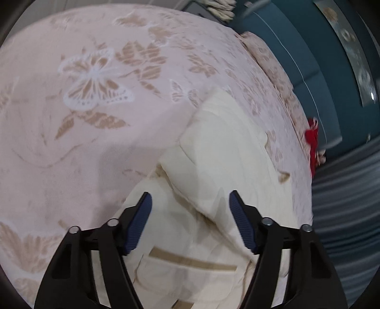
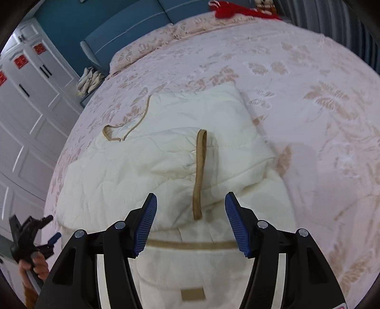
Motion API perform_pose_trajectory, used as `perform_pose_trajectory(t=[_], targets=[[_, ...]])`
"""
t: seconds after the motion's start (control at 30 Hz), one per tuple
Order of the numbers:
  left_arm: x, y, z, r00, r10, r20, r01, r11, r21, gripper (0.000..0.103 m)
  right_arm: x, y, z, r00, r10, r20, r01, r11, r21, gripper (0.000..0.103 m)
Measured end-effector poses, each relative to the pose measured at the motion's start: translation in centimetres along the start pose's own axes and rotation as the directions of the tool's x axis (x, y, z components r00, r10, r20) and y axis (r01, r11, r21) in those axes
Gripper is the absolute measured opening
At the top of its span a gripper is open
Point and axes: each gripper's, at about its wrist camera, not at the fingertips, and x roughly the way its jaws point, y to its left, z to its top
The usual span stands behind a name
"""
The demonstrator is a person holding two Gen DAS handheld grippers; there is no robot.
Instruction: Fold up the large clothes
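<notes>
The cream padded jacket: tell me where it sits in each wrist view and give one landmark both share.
Left wrist: cream padded jacket fills the lower centre-right, running under the open left gripper.
Right wrist: it spreads across the centre, ahead of the open right gripper.
Shared landmark: the red cloth at the bed's far edge.

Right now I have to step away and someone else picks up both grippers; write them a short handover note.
Left gripper: open, nothing between the pads, above the cream jacket.
Right gripper: open, empty, over the jacket's near part, beside the tan trim strip.
Jacket: on the pink bedspread, partly folded, an upper layer laid across it.
Done: first folds appear in place, both grippers let go.
Left: probably the final fold and squaring up.
</notes>
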Motion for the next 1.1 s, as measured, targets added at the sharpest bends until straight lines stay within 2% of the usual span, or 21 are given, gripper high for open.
perform_pose_trajectory(t=[0.03,0.1,0.13,0.2,0.23,0.27,0.33,0.4,0.5,0.53,0.63,0.83,0.97,1.1], targets=[[0.2,0.2,0.1,1.000,-0.005,-0.009,0.005,1.000,-0.012,0.057,1.1,0.2,0.2,1.000,-0.008,-0.023,0.008,1.000,0.005,0.054],[1.1,0.2,0.4,1.000,-0.014,-0.024,0.014,0.999,-0.033,0.043,2.5,0.9,0.2,0.998,0.001,-0.063,-0.001,1.000,-0.008,0.010],[1.5,0.2,0.7,0.999,-0.018,-0.028,0.017,0.999,-0.035,0.028,2.5,1.5,0.6,0.998,-0.012,-0.066,0.010,0.999,-0.031,0.005],[1.2,-0.4,1.0,1.000,-0.014,-0.012,0.014,1.000,-0.017,0.011,0.7,2.8,1.7,1.000,0.008,0.007,-0.008,0.997,-0.075,0.003],[0.5,-1.1,1.2,0.999,-0.031,0.017,0.030,0.999,0.010,0.007,-0.7,3.6,2.5,0.998,0.026,0.062,-0.020,0.995,-0.102,0.003],[-0.3,-1.8,1.3,0.997,-0.051,0.050,0.049,0.998,0.041,0.006,-2.8,4.6,3.4,0.990,0.047,0.130,-0.030,0.991,-0.134,0.002],[-1.7,-3.6,1.3,0.991,-0.074,0.109,0.061,0.991,0.119,0.006,-6.6,6.5,5.1,0.962,0.068,0.264,-0.015,0.980,-0.200,0.002],[-2.1,-4.5,0.9,0.989,-0.069,0.133,0.046,0.985,0.169,0.006,-7.3,6.8,5.7,0.948,0.060,0.314,0.014,0.974,-0.227,0.002],[0.3,-4.4,-0.3,0.992,0.028,0.122,-0.056,0.972,0.230,0.006,-2.9,5.4,5.6,0.972,-0.022,0.232,0.073,0.974,-0.215,0.002],[1.0,-4.0,-0.6,0.993,0.052,0.111,-0.077,0.969,0.234,0.006,-0.4,4.4,5.0,0.983,-0.057,0.175,0.092,0.976,-0.197,0.002],[3.0,-2.6,-1.6,0.990,0.110,0.085,-0.128,0.959,0.254,0.006,3.2,2.3,3.9,0.992,-0.089,0.089,0.101,0.984,-0.147,0.002],[4.1,-1.7,-2.1,0.989,0.131,0.074,-0.147,0.945,0.293,0.006,6.3,0.7,1.9,0.993,-0.114,0.011,0.114,0.983,-0.142,0.002],[4.8,-1.6,-2.2,0.986,0.148,0.072,-0.163,0.936,0.311,0.009,7.6,0.1,1.5,0.993,-0.117,-0.008,0.115,0.986,-0.121,0.002],[4.4,-2.5,-2.3,0.978,0.193,0.077,-0.208,0.903,0.375,0.012,6.6,0.0,2.1,0.993,-0.110,-0.030,0.107,0.990,-0.086,0.010]])
